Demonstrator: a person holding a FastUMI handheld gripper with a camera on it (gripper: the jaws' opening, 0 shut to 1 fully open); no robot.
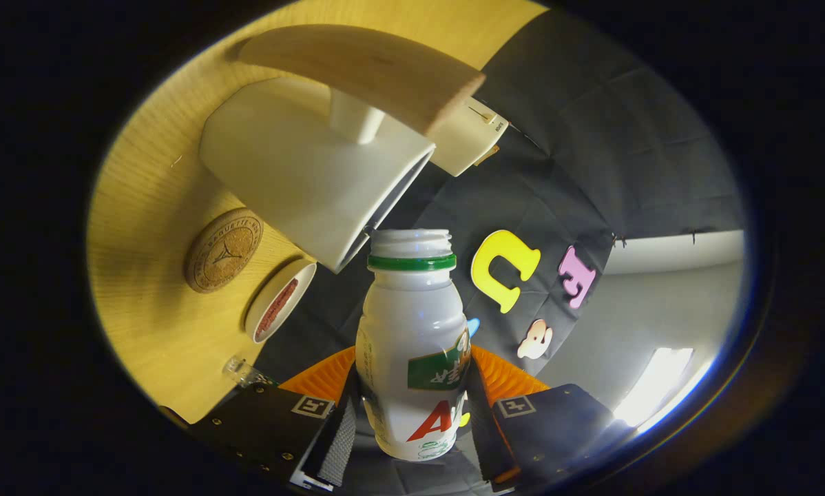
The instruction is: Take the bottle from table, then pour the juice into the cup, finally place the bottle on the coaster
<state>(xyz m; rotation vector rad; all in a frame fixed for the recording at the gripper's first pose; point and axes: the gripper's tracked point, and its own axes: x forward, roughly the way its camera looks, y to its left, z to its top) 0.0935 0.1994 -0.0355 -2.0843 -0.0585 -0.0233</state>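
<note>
A white plastic bottle (412,331) with a green neck ring and an uncapped mouth sits between my fingers, and my gripper (412,420) is shut on its lower body. The view is rolled, so the yellow wooden table (144,207) stands up beside the bottle and the bottle lies roughly level with it. A small white cup (279,301) with reddish liquid inside stands on the table, off to the side of the bottle's shoulder. The round cork coaster (223,251) lies just past the cup. Nothing is seen flowing from the mouth.
A large white boxy object (309,172) with a curved wooden top (371,69) stands on the table just beyond the bottle's mouth, with a second white box (467,134) behind it. A small clear piece (242,372) lies near the table edge by my finger.
</note>
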